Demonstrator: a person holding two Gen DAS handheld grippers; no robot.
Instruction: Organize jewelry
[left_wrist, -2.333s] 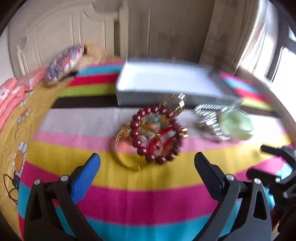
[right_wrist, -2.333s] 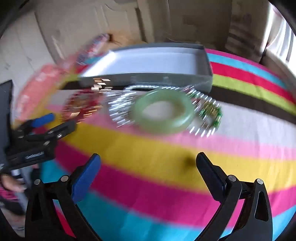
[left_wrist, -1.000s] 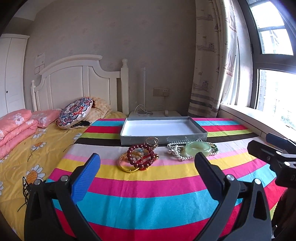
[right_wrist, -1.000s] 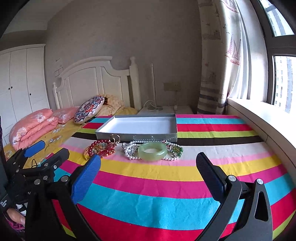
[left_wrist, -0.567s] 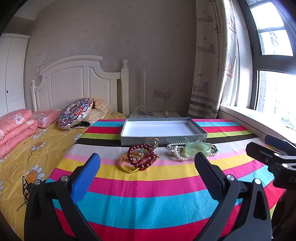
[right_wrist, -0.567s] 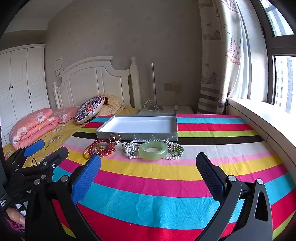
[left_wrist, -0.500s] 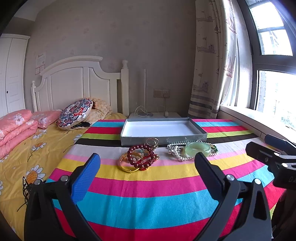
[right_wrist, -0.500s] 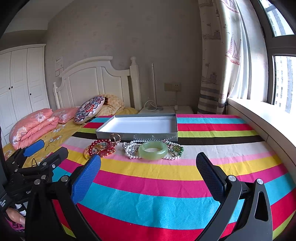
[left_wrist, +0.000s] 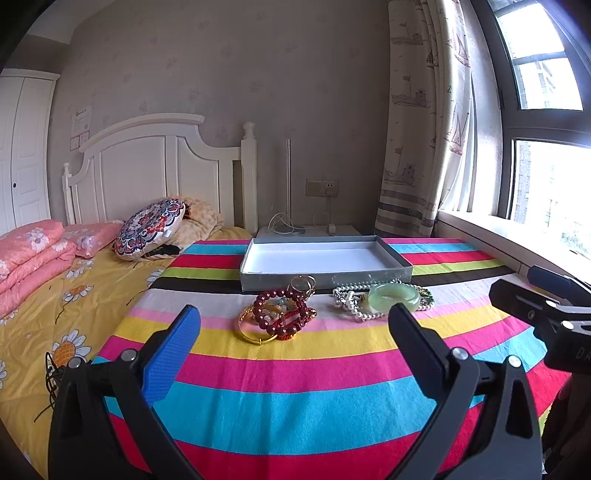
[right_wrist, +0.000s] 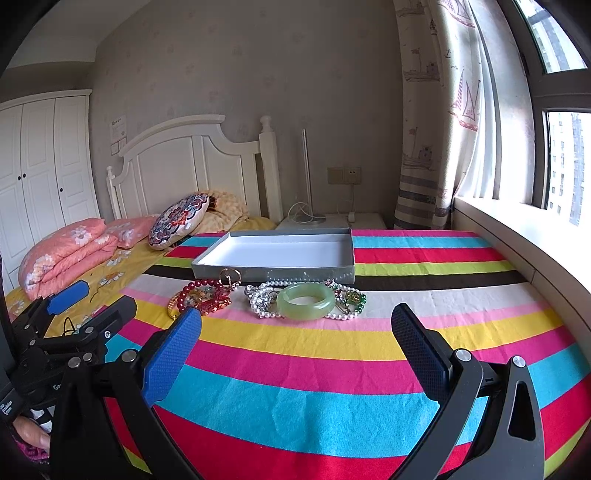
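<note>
I hold my left gripper and my right gripper level, side by side, both with jaws spread wide and gripping nothing.

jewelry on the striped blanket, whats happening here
Someone is about to sort jewelry into the gray tray on the striped blanket. The tray holds nothing yet. In front of it lie a red bead bracelet piled with gold pieces, and a green jade bangle resting on a pearl strand. The left hand-held gripper and the right hand-held gripper both hover open, short of the pile, holding nothing.
</note>
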